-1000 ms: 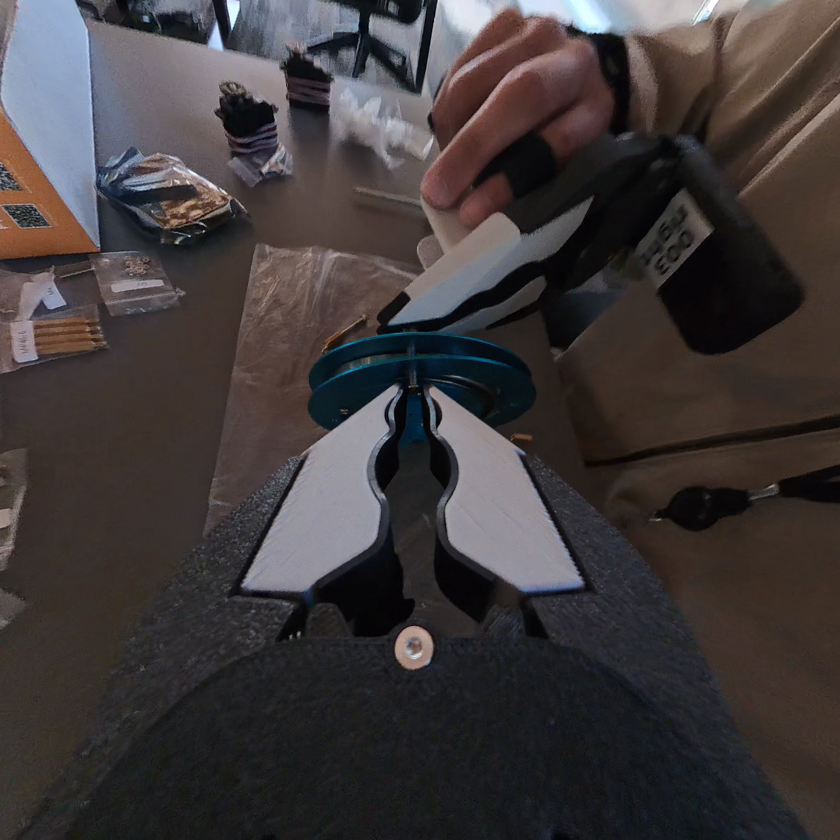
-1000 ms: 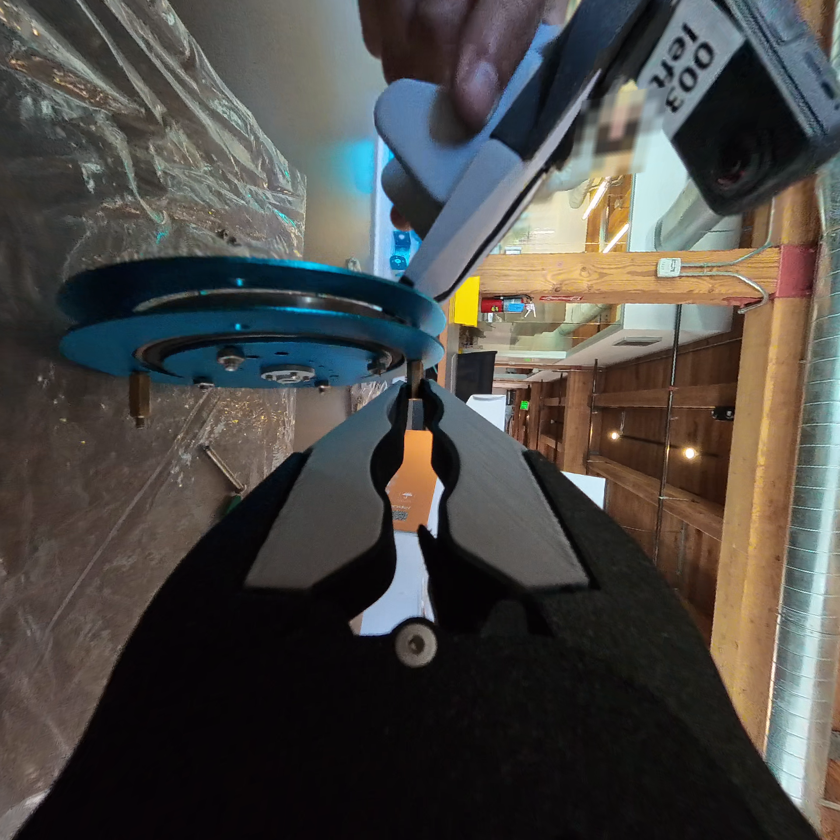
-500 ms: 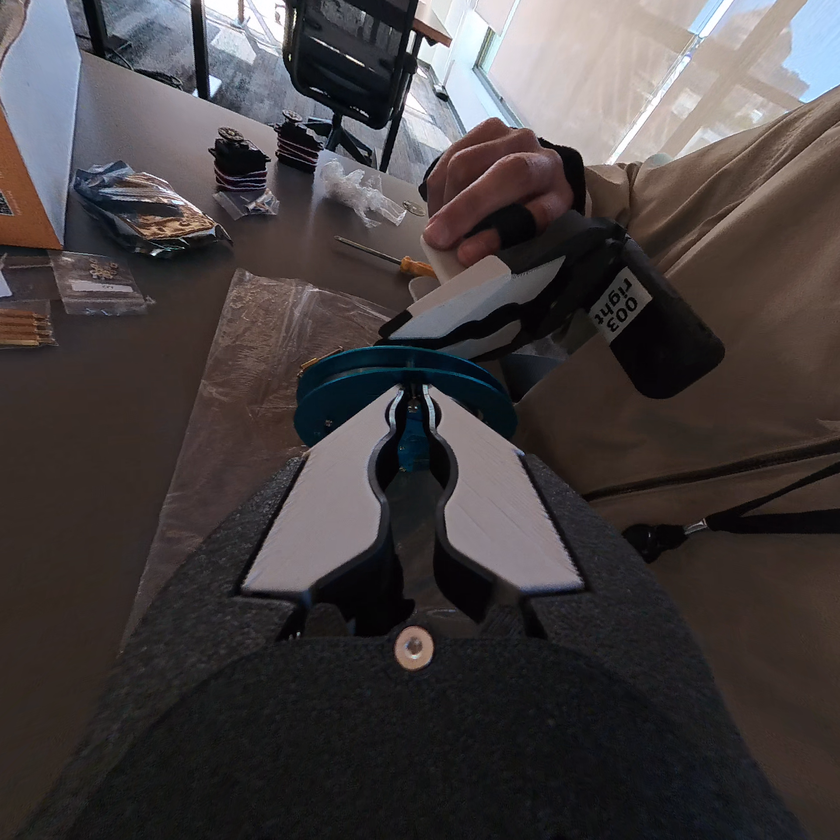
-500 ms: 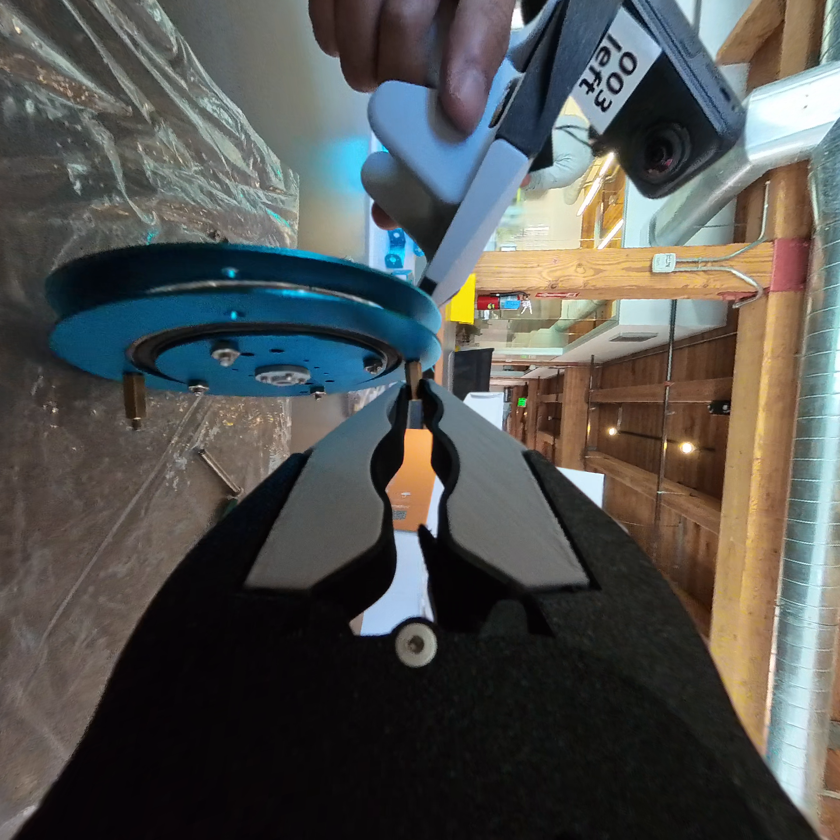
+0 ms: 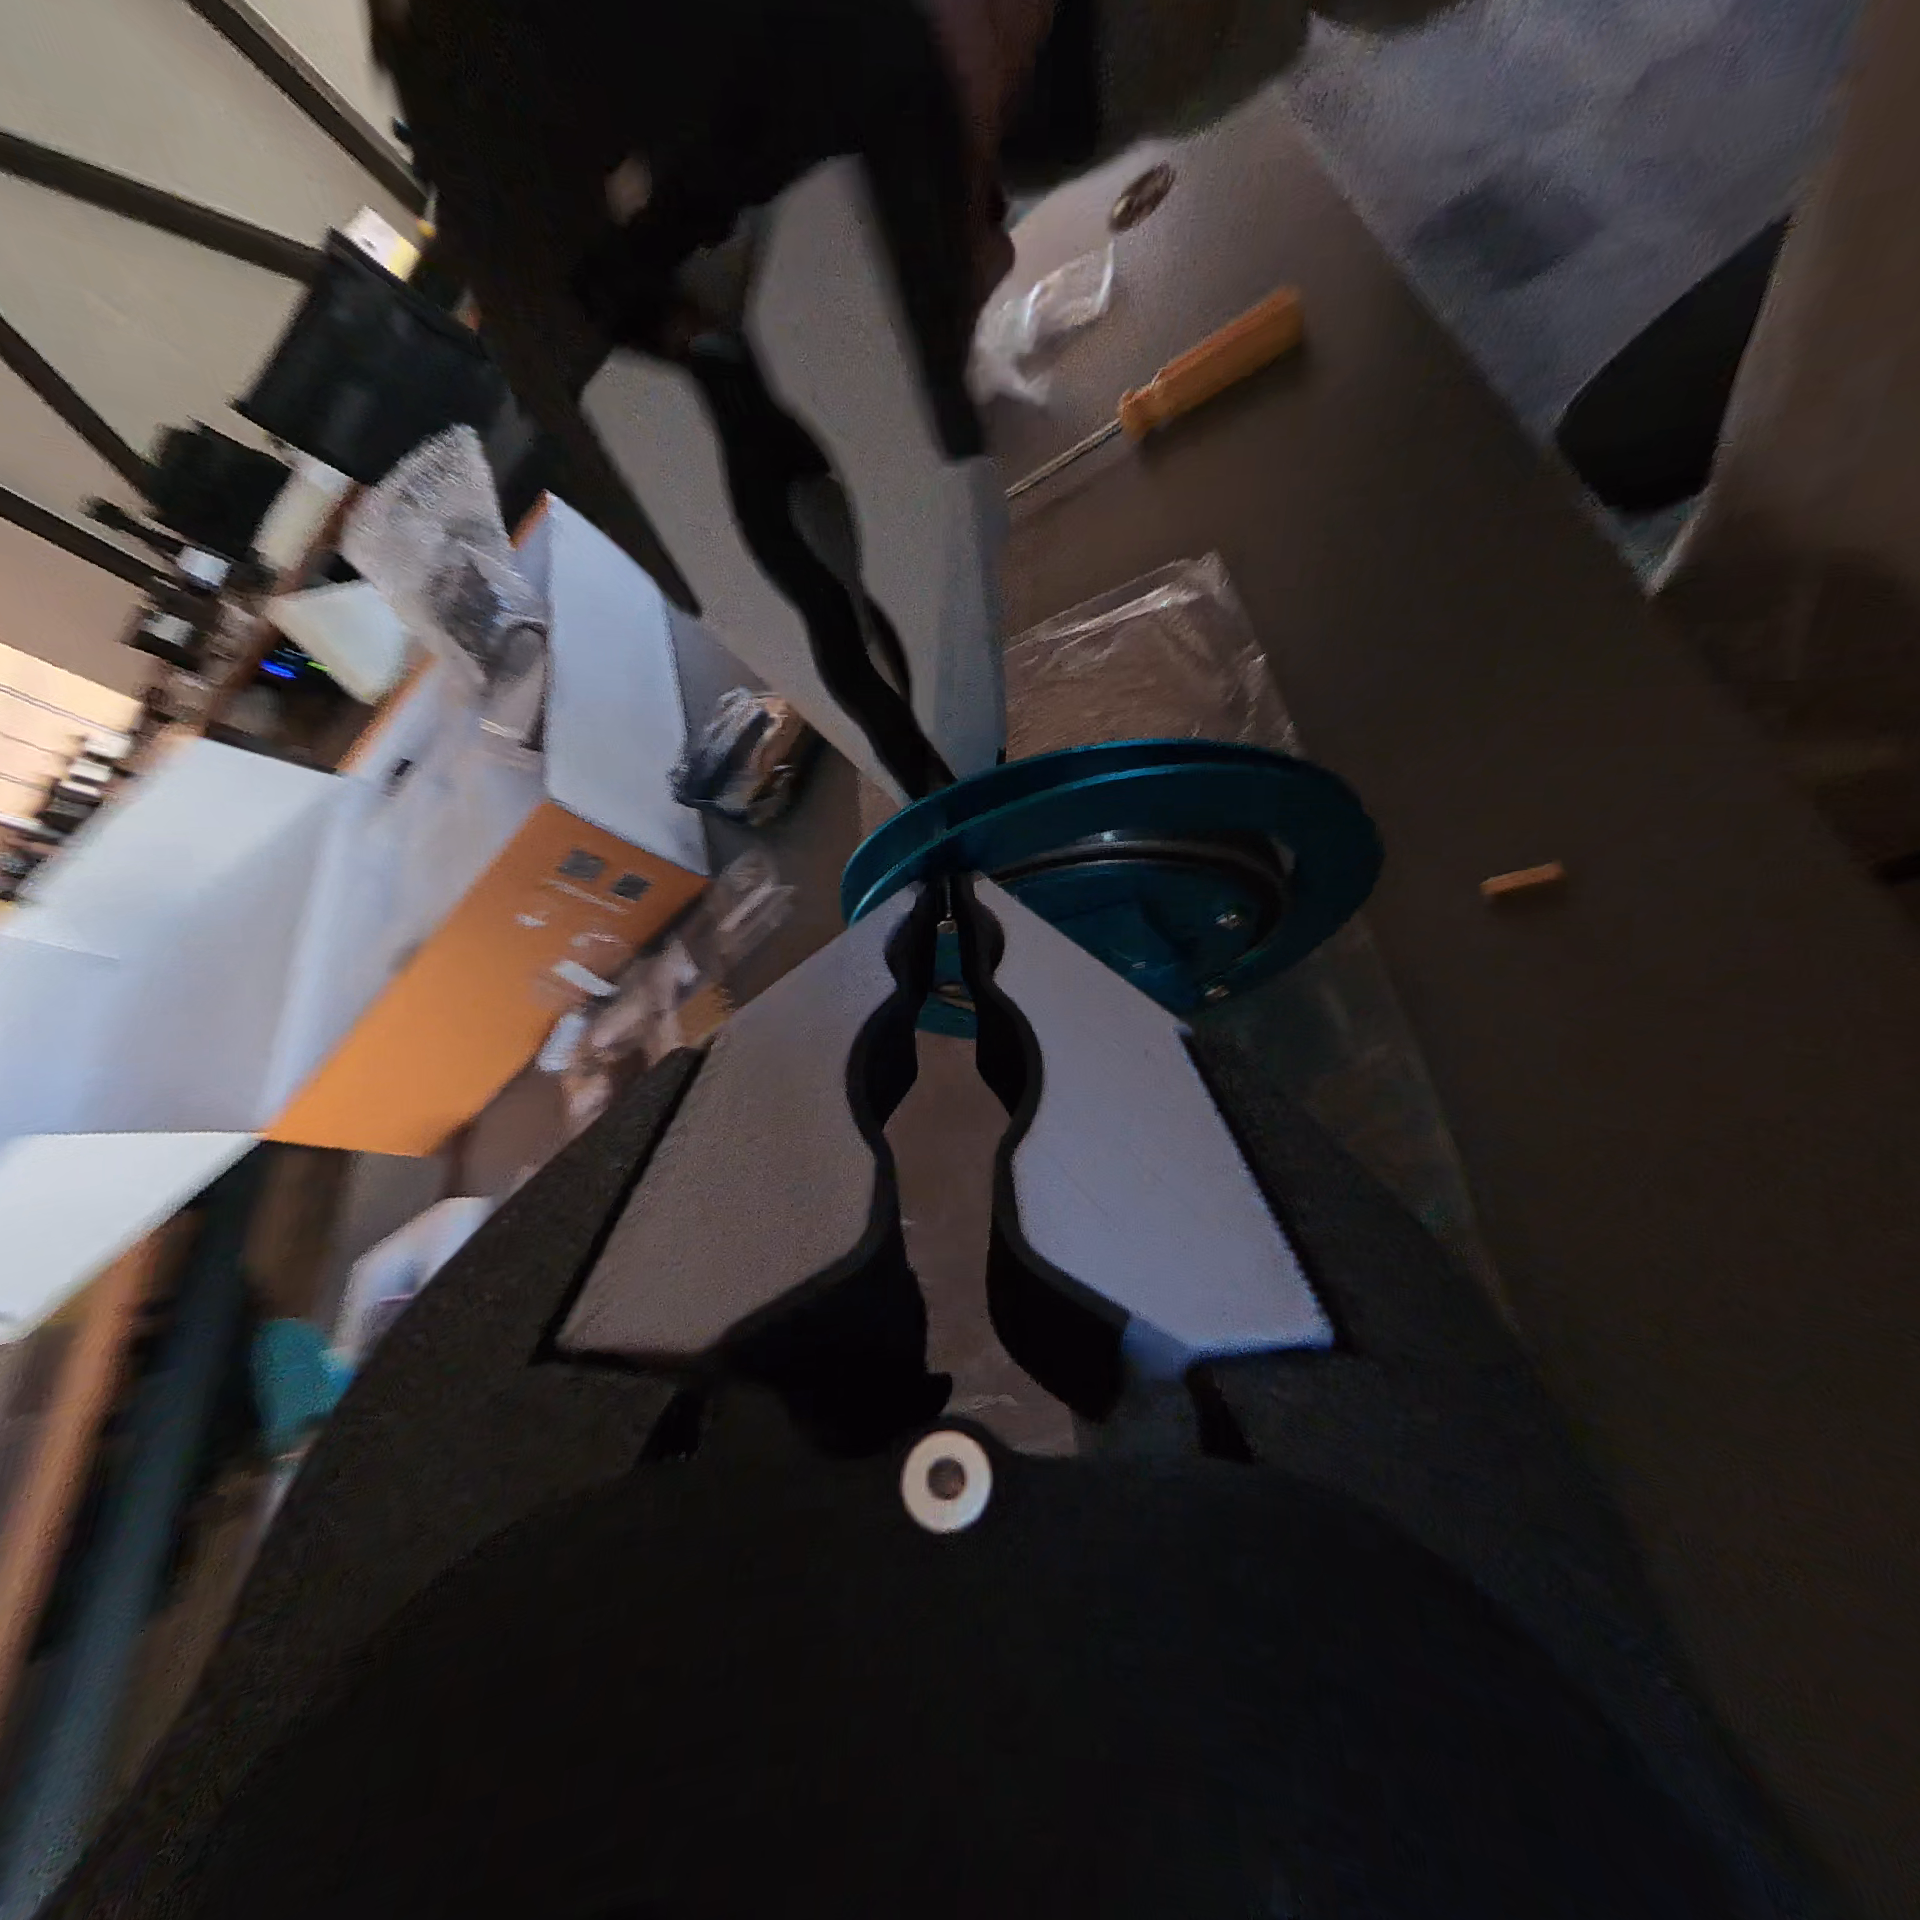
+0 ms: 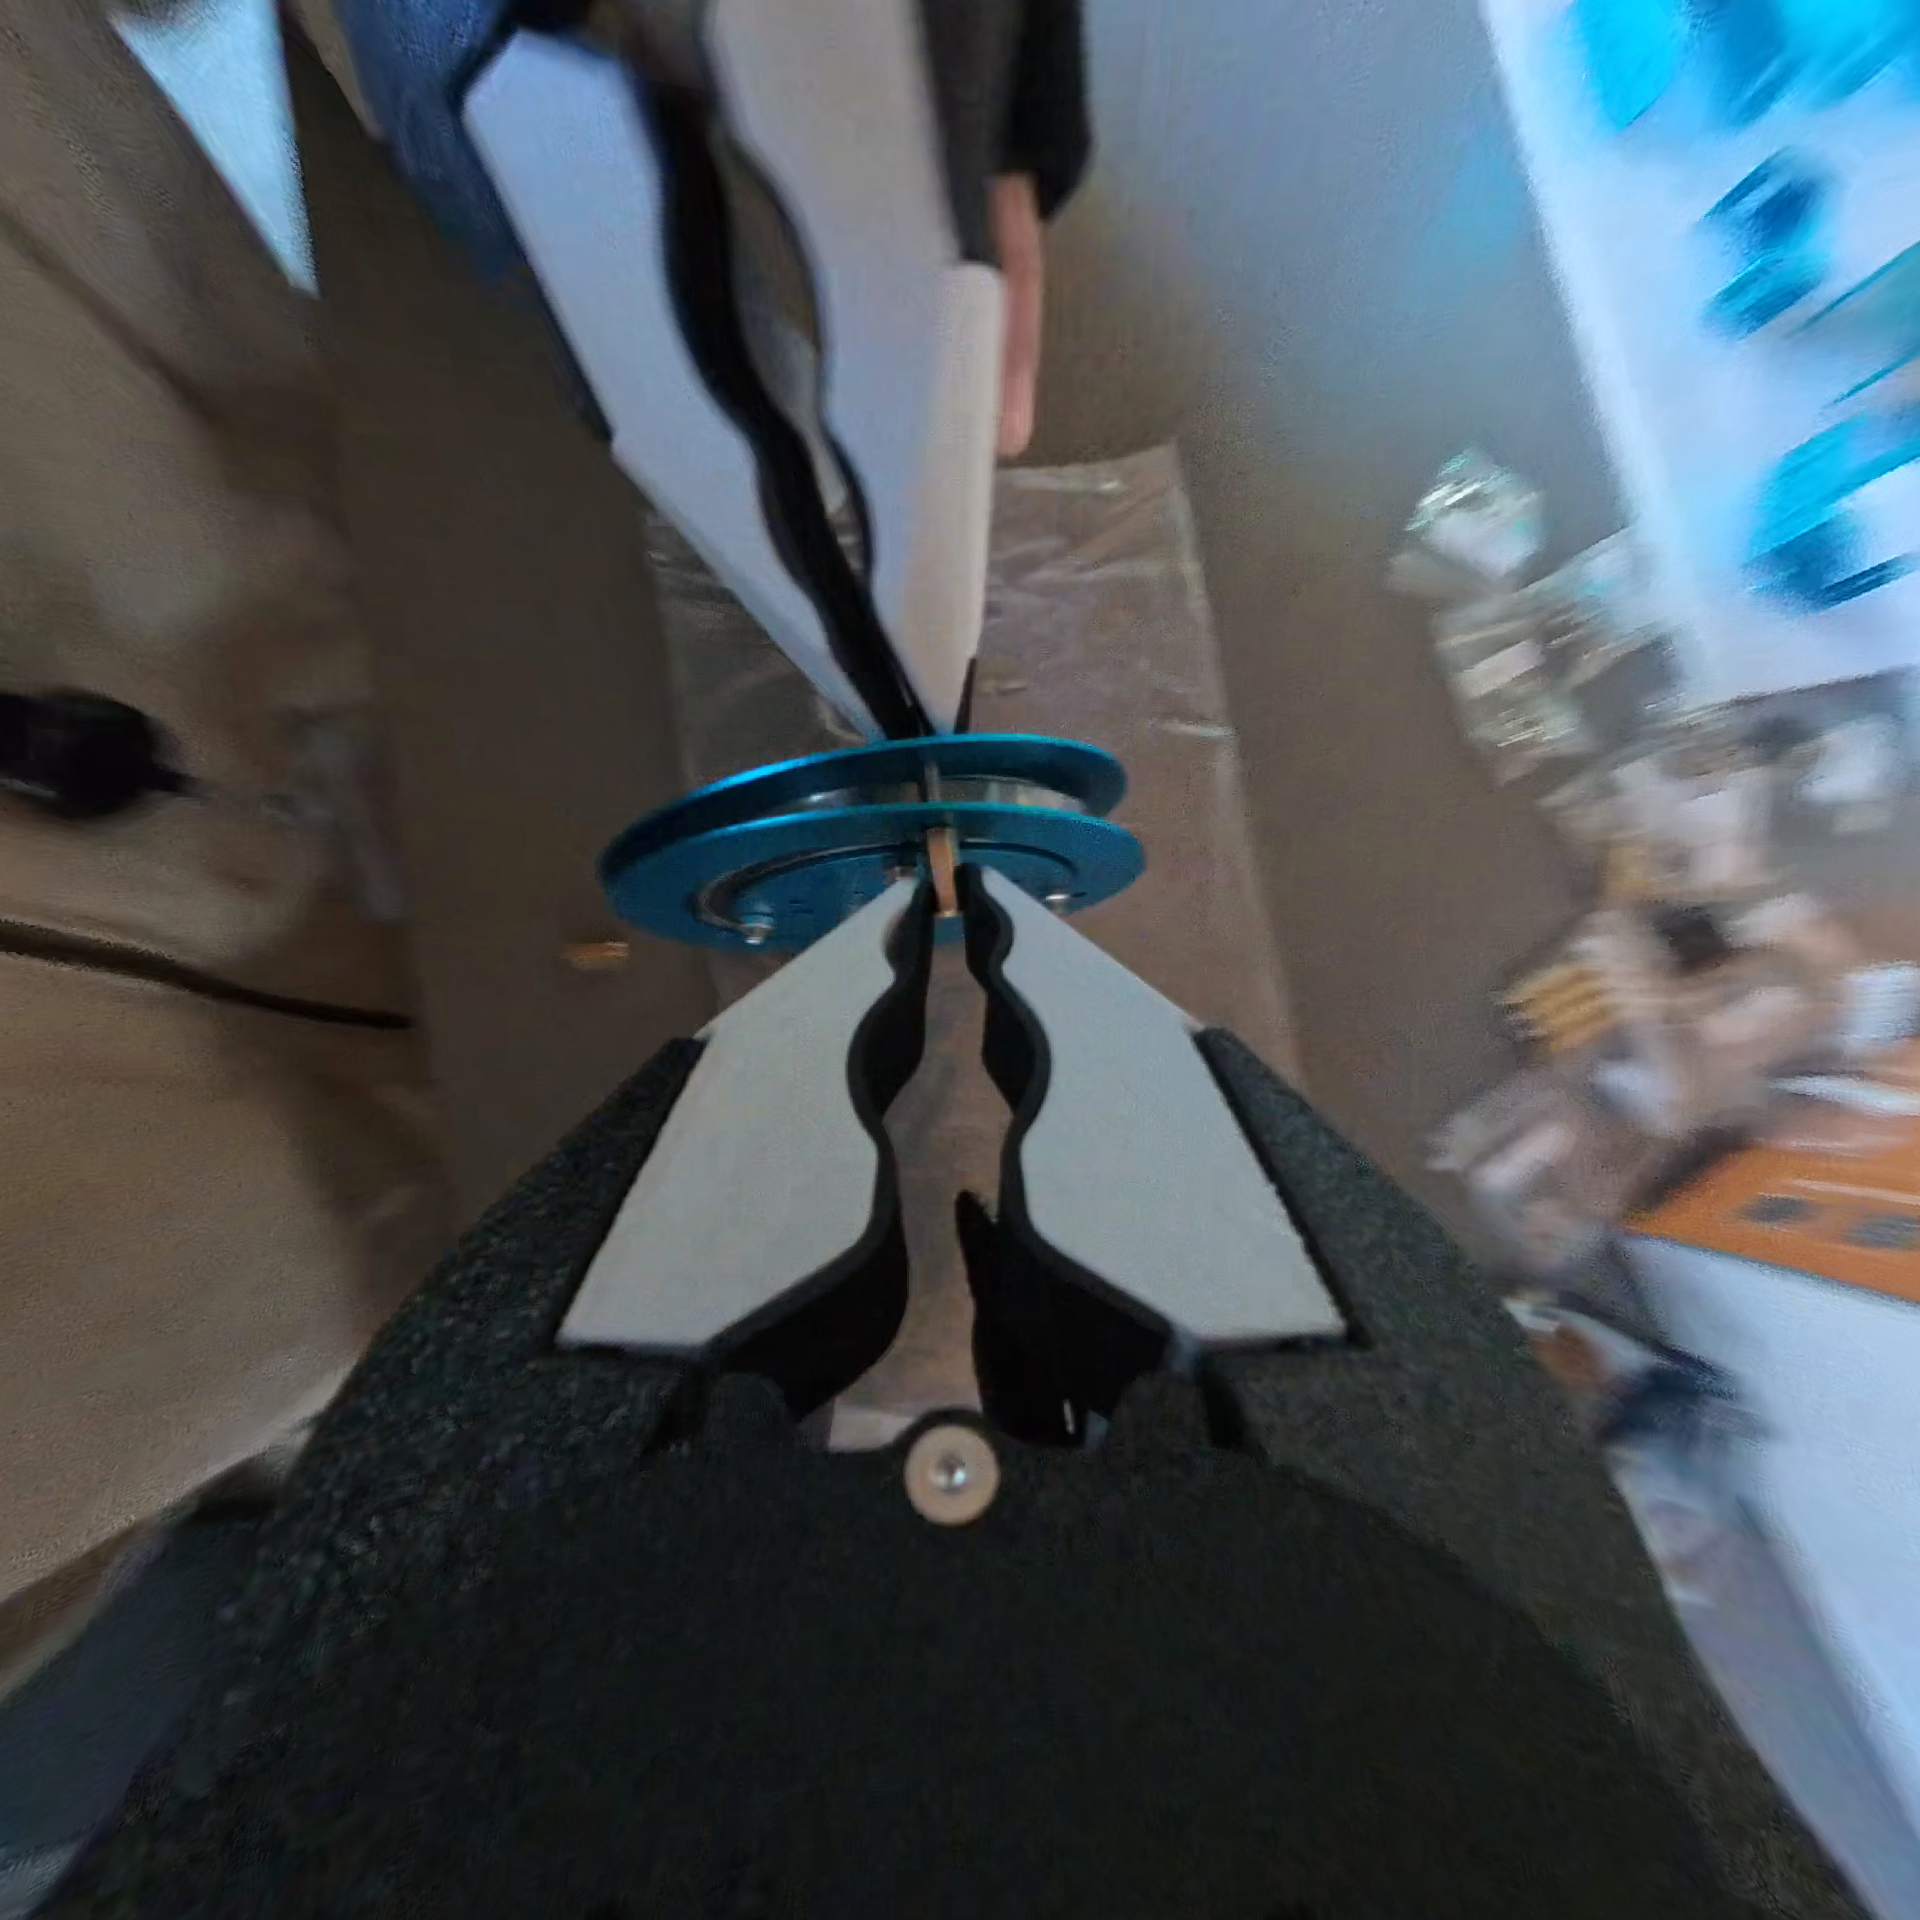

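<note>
The left gripper [image 5: 943, 894] is closing its pale fingers on the near rim of the blue double disc [image 5: 1132, 831], with the fingertips pinching a thin dark post between the two plates; the jaws are standing almost together, parted only by what they are clamping. The disc is sitting immediately ahead of these tips, tilted, and is being carried clear of the dark table [image 5: 1558, 727] and the clear plastic sheet [image 5: 1143, 644] beyond it. Judged by appearance, this is a rigid, anodised metal assembly: stiff, smooth and probably slippery on the flat faces, and moderately weighty for its size, so the posts and rim edge are offering the surer purchase. Ahead and above, the right gripper is reaching down onto the far rim from the opposite side. An orange-handled screwdriver [image 5: 1205, 358] is lying well beyond the disc, and an orange and white box [image 5: 499, 914] is standing off to the left of the fingers. In the right wrist view, the right gripper [image 6: 943, 883] is likewise nearly shut, nipping a small brass standoff [image 6: 943, 868] at the edge of the lower plate, with the disc directly ahead of its tips. The opposing gripper is meeting it from above. Both tools are converging tip to tip across the disc; heavy blur is obscuring finer detail.
</note>
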`<state>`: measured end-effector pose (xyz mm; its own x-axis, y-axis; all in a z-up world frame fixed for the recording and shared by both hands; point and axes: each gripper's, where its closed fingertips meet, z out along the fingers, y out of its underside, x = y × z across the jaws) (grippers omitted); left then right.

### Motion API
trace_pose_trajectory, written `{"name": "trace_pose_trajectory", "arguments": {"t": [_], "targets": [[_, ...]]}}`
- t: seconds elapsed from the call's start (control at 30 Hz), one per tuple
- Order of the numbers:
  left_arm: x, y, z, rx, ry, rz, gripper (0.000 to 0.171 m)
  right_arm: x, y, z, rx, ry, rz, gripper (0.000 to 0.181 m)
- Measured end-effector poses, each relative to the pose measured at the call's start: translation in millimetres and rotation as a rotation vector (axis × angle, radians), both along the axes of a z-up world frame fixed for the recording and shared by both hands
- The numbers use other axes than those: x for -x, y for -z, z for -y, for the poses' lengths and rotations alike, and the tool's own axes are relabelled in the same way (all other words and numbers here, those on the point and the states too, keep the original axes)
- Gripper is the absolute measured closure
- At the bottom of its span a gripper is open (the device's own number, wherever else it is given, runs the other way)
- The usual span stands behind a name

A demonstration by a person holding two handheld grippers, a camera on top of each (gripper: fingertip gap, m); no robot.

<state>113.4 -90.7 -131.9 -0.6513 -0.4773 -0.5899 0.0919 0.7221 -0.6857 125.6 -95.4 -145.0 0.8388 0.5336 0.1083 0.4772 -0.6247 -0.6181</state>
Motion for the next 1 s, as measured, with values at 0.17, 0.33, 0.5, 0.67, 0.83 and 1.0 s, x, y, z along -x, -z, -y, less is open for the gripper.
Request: {"name": "trace_pose_trajectory", "arguments": {"t": [0.17,0.33,0.5,0.67,0.83,1.0], "targets": [[0,-1,5,-0.149,-0.022,0.139,0.171,15,-4,15,0.495,0.078,-0.760,0.177],[0,1,-1,-0.071,-0.037,0.051,0.171,12,-4,9,0.522,0.076,-0.936,0.177],[-6,0,-15,0.093,-0.092,-0.169,0.153,-2,1,2,0.322,0.077,-0.544,0.177],[-6,5,-9,0.422,-0.036,-0.529,0.152,-12,4,-5,0.101,0.047,-0.102,0.177],[-21,7,-20,0.570,-0.071,-0.620,0.155,-28,4,-10,-0.128,0.020,0.343,0.177],[-22,9,-22,0.090,-0.081,-0.384,0.159,-31,-1,-14,-0.239,-0.028,0.698,0.177]]}}
